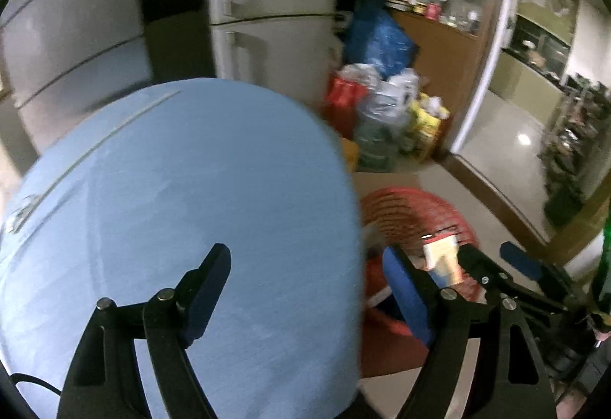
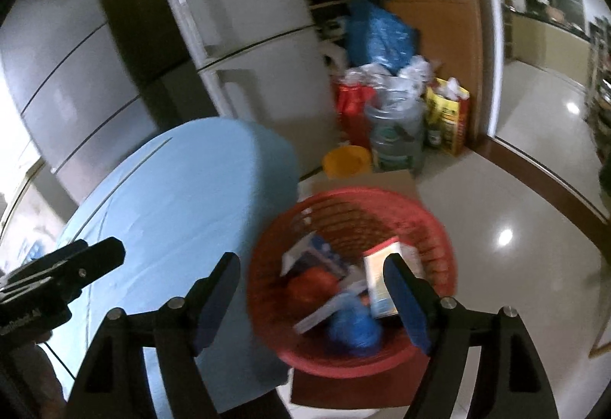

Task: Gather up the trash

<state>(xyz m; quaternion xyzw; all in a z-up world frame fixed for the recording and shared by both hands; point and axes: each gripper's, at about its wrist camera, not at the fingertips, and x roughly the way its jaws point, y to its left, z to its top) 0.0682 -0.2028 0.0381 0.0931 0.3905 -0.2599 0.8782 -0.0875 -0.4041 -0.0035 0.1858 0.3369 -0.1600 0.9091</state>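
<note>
A red plastic basket [image 2: 439, 232] sits on the floor beside a table with a light blue cloth [image 2: 172, 212]. In it lie a cream carton [image 2: 376, 277], a blue-and-white box [image 2: 317, 254], a red wrapper [image 2: 311, 283] and a crumpled blue bag [image 2: 353, 329]. My right gripper [image 2: 311, 289] is open and empty above the basket. My left gripper [image 1: 309, 289] is open and empty over the table's right edge. The basket [image 1: 401, 212] and the carton [image 1: 441, 258] also show in the left wrist view, with the right gripper [image 1: 492, 262] over them.
A white fridge [image 2: 244, 48] stands behind the table. Bags, a water jug [image 2: 397, 136] and a yellow bucket [image 2: 345, 159] crowd the floor by the shelves. Flat cardboard [image 2: 366, 182] lies under the basket. Glossy tiled floor [image 2: 515, 190] extends right.
</note>
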